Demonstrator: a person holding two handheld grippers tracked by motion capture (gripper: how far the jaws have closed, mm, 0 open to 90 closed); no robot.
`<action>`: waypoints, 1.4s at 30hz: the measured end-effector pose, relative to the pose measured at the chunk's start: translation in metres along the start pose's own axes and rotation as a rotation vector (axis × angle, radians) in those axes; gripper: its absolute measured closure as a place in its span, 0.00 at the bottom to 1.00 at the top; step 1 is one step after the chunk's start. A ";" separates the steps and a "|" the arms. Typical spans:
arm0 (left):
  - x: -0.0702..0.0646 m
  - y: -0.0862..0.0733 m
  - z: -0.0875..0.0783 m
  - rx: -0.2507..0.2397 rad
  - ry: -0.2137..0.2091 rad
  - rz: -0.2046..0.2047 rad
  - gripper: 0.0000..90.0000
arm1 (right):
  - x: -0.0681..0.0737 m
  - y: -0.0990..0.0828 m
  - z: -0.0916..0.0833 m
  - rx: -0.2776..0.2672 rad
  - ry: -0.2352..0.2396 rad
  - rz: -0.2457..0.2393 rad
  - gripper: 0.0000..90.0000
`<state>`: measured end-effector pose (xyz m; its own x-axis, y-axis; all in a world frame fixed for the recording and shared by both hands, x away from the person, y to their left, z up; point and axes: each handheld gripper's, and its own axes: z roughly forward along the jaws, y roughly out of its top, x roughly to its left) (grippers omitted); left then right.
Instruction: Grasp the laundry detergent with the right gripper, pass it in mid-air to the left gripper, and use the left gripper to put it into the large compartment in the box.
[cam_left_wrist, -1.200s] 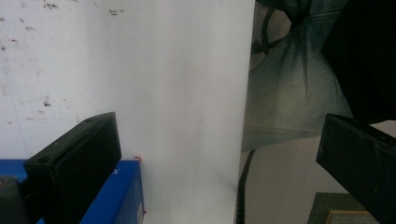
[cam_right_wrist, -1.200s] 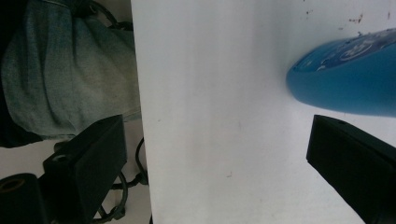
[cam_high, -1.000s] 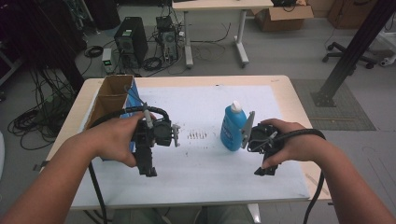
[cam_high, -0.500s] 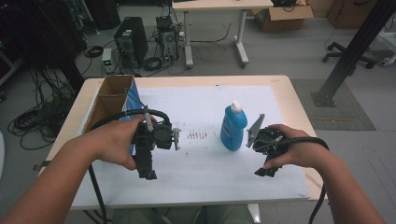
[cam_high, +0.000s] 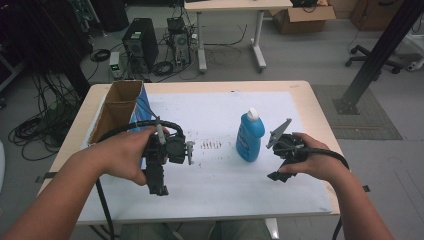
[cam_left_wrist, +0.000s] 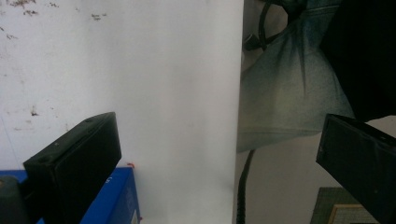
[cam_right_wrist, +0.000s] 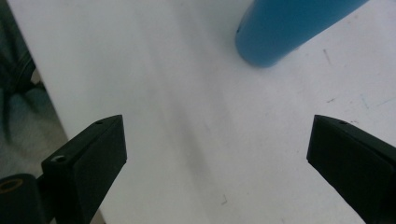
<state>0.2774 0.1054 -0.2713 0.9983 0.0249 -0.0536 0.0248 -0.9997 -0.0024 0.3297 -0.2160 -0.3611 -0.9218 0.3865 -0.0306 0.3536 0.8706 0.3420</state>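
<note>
On the white table sheet (cam_high: 220, 185): blue bottle (cam_high: 249, 136), upright, just left of right gripper (cam_high: 280, 162). Right gripper view adds jaws wide, bottle base (cam_right_wrist: 280, 32) beyond them. Left gripper (cam_high: 159, 172), jaws wide, nothing between; cardboard box (cam_high: 117, 107) at far left.

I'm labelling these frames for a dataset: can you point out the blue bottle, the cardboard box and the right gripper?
blue bottle (cam_high: 250, 140), high view, middle of its blue body.
cardboard box (cam_high: 111, 117), high view, its brown inner wall.
right gripper (cam_right_wrist: 217, 154), right gripper view, midway between its open jaws.
</note>
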 end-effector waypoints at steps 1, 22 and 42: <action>0.000 0.000 0.000 0.000 0.000 -0.003 0.00 | -0.001 0.000 0.001 -0.011 -0.007 0.010 0.05; -0.008 0.001 0.001 -0.023 0.018 0.021 0.00 | -0.006 0.000 0.017 -0.249 -0.063 0.137 0.04; -0.002 -0.003 0.004 -0.022 0.040 0.006 0.00 | -0.007 0.003 0.029 -0.432 -0.148 0.252 0.04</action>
<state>0.2747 0.1081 -0.2755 0.9997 0.0191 -0.0135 0.0193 -0.9996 0.0194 0.3419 -0.2075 -0.3874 -0.7733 0.6338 -0.0190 0.4351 0.5522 0.7111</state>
